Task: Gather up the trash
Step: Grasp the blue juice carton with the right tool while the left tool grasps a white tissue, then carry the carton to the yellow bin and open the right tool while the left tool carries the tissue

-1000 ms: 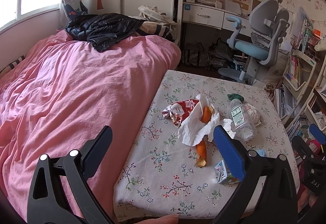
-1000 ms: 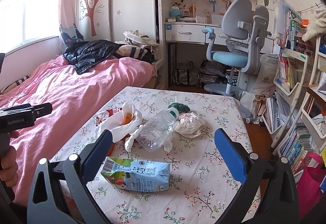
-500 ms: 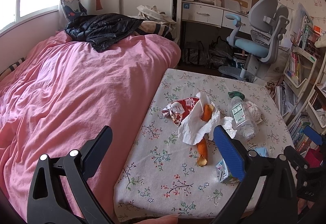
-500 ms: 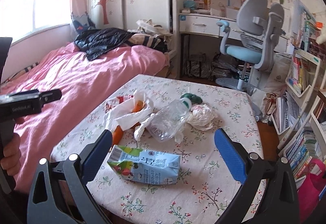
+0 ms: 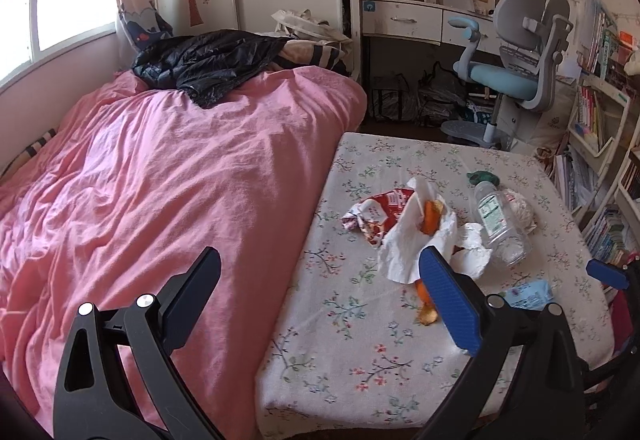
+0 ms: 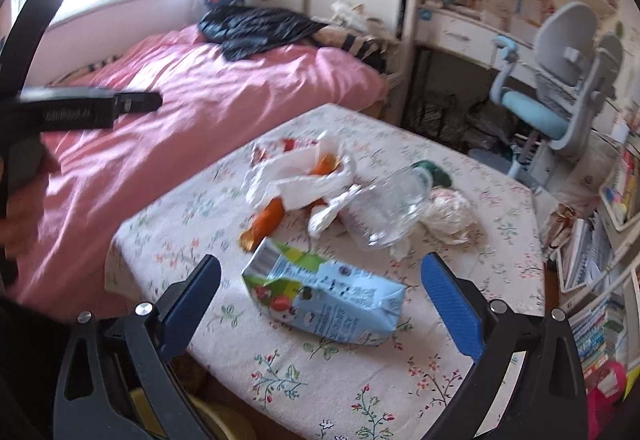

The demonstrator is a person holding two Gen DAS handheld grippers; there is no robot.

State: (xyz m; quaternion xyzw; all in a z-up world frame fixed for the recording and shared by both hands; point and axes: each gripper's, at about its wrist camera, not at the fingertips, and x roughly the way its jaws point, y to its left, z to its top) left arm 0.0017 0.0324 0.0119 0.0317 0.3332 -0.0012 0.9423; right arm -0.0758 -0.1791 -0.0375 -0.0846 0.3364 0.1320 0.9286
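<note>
Trash lies on a floral-cloth table (image 5: 360, 352): a red snack wrapper (image 5: 376, 211), white tissue (image 5: 408, 248) with orange peel (image 5: 430, 217), a clear plastic bottle (image 5: 498, 224), a crumpled paper ball (image 6: 450, 213) and a light-blue drink carton (image 6: 324, 298). My right gripper (image 6: 320, 298) is open, its jaws straddling the carton just above it. My left gripper (image 5: 320, 292) is open and empty, over the table's left edge beside the bed. The bottle (image 6: 384, 211) and tissue (image 6: 304, 179) also show in the right wrist view.
A pink bed (image 5: 160, 179) with a black jacket (image 5: 208, 63) borders the table's left side. A grey-blue desk chair (image 5: 516, 67) and a desk stand behind. Bookshelves (image 5: 596, 127) line the right. Something yellow (image 6: 216, 420) sits under the table's near edge.
My right gripper has moved forward and swung left, closing in over the carton. My left gripper has drifted slightly left. Both stay open.
</note>
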